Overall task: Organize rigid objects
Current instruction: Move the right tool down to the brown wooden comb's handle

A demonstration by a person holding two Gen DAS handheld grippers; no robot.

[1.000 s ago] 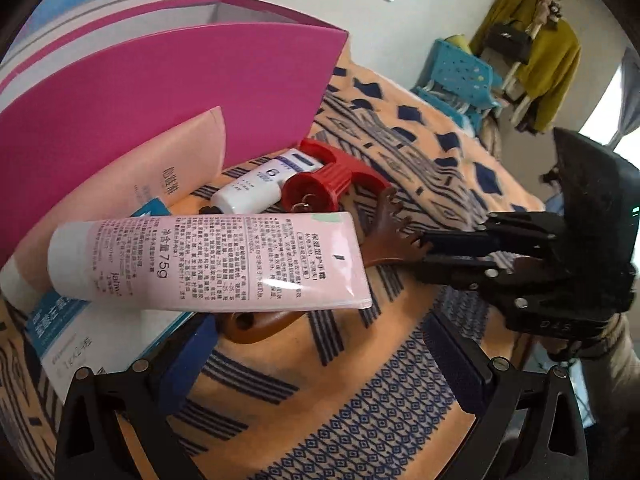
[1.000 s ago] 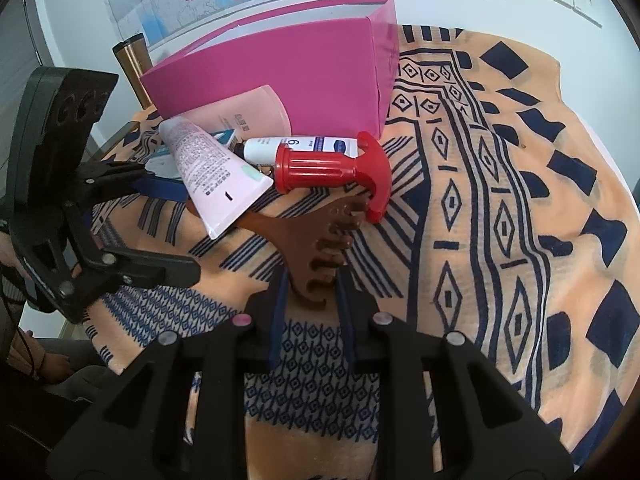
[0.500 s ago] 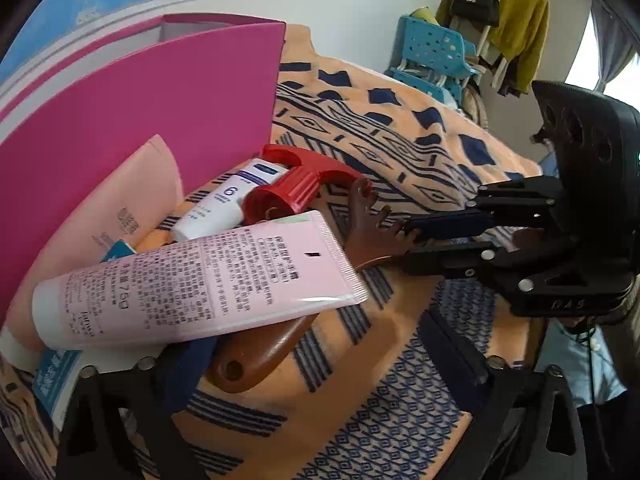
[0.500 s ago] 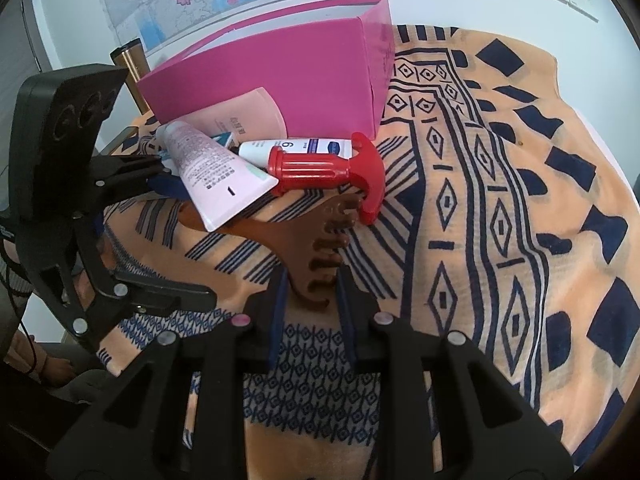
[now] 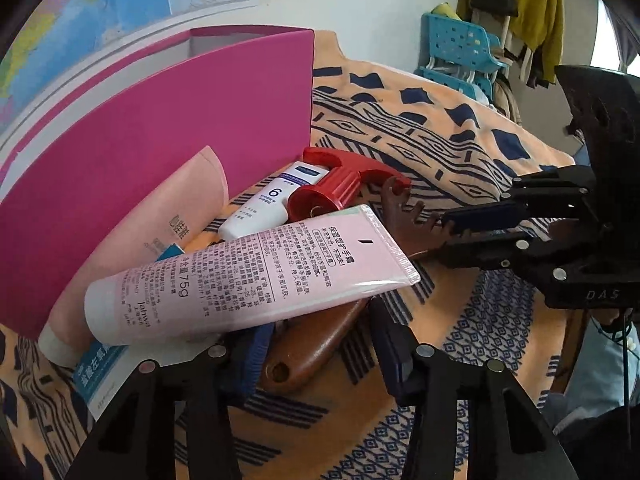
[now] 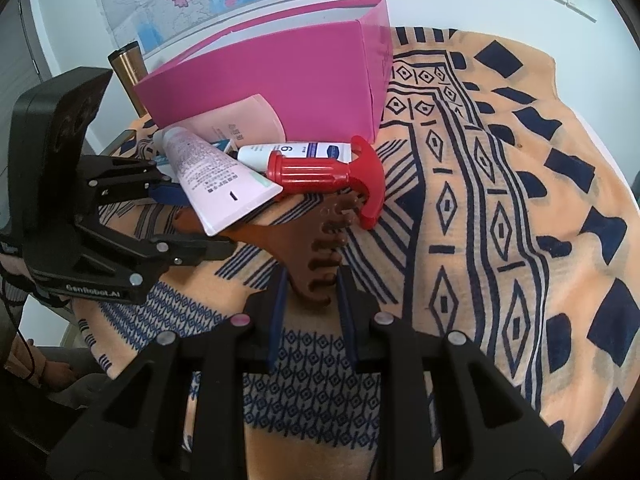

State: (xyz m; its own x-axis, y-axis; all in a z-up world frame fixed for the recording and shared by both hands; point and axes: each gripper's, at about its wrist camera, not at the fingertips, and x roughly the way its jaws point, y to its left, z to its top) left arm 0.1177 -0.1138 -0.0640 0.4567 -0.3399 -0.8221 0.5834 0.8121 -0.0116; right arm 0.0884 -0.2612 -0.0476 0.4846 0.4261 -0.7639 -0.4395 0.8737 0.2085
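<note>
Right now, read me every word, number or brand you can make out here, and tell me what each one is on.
"75g": pink tube
"6": white tube
"DAS": right gripper body
"GenRobot.AI": left gripper body, letters a bit soft
Fine Chinese print on the pink tube, the leaning pale pink tube and the blue-and-white box: too small to read.

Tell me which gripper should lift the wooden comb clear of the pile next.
Right. The right gripper is already shut on the wooden comb at its toothed end. The left gripper is closing around the handle end but not yet gripping, and the pink tube lies across that end.
</note>
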